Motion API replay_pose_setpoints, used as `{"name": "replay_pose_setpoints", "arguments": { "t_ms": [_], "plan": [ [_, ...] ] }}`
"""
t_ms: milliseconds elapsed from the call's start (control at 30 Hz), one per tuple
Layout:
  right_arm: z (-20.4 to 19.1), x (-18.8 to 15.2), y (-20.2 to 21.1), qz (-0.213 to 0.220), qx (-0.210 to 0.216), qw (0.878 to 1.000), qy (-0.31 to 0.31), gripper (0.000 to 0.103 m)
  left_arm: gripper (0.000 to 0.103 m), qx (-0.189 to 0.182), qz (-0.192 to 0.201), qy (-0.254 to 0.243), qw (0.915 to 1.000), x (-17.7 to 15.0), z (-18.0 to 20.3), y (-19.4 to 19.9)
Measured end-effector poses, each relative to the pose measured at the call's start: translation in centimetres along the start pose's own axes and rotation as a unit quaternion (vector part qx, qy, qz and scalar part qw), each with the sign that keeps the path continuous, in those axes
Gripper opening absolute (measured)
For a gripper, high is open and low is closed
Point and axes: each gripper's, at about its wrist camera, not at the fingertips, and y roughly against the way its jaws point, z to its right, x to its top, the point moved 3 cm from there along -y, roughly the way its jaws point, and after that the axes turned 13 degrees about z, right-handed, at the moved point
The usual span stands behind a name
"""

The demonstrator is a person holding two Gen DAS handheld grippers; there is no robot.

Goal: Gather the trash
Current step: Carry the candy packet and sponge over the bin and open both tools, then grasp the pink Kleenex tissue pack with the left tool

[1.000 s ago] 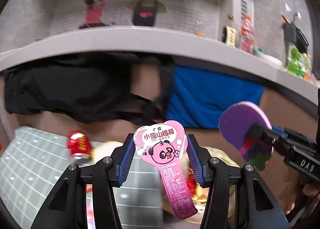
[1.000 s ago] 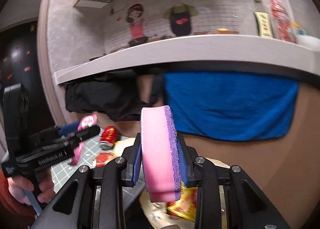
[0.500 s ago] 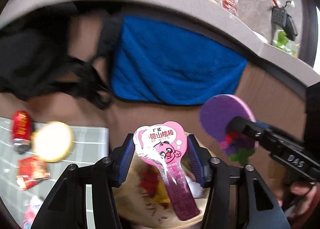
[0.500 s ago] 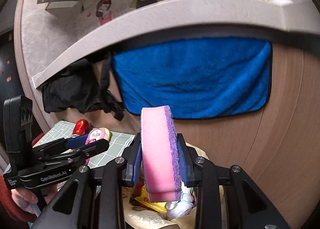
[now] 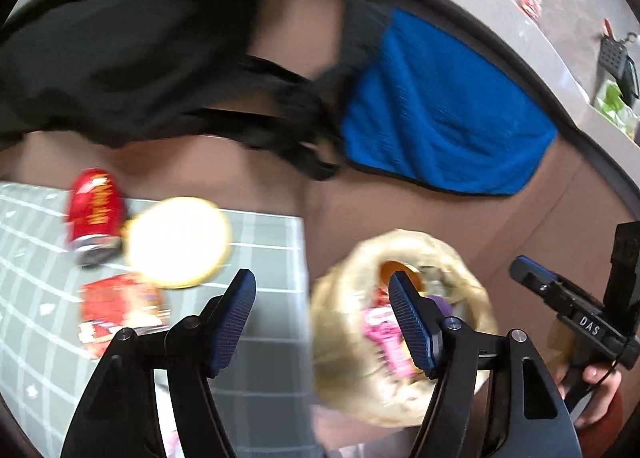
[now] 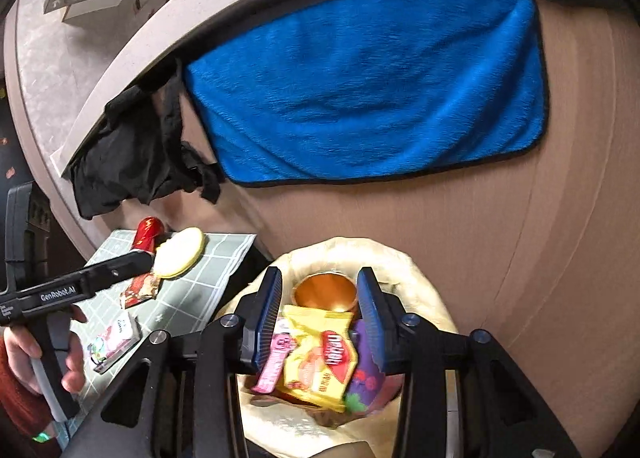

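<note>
My left gripper (image 5: 322, 298) is open and empty, over the edge between the mat and the bin. My right gripper (image 6: 320, 298) is open and empty, straight above the bin. The cream-lined trash bin (image 6: 424, 290) (image 5: 344, 342) holds the pink wrapper (image 6: 274, 362) (image 5: 386, 338), a purple and pink sponge (image 6: 366, 374), a yellow snack bag (image 6: 320, 362) and an orange cup (image 6: 326, 292). On the green grid mat (image 6: 192, 294) (image 5: 264, 322) lie a red can (image 5: 94, 210) (image 6: 148, 234), a round yellow sponge (image 5: 178, 242) (image 6: 180, 252) and a red wrapper (image 5: 118, 312) (image 6: 140, 290).
A blue towel (image 6: 368, 86) and a black cloth (image 6: 132, 158) hang from the grey counter edge above a brown cabinet front. A small pink and white packet (image 6: 114, 340) lies at the mat's near end. The left gripper's body (image 6: 76, 286) reaches over the mat.
Both grippers have opened. The pink wrapper left my left gripper and the sponge left my right gripper; both now lie in the bin. The left gripper has swung left towards the mat.
</note>
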Motion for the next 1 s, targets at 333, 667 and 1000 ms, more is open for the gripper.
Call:
{"name": "replay_pose_setpoints", "arguments": {
  "t_ms": [333,667,1000],
  "plan": [
    [-9.1,-0.3,-0.3,0.012,0.07,0.997,0.037,0.037,0.069,0.089,0.056,0.027,0.9941,0.4,-9.5,8.6],
    [-18.6,-2.1,-2.4,-0.017,0.121,0.988,0.092,0.037,0.069,0.1,0.046,0.093,0.9896,-1.8,-17.2,11.8],
    [-22.0,-4.2,-4.7,-0.052,0.138,0.984,0.1,0.037,0.068,0.073,-0.017,0.11,0.9911,-6.4,-18.2,9.9]
  ]
}}
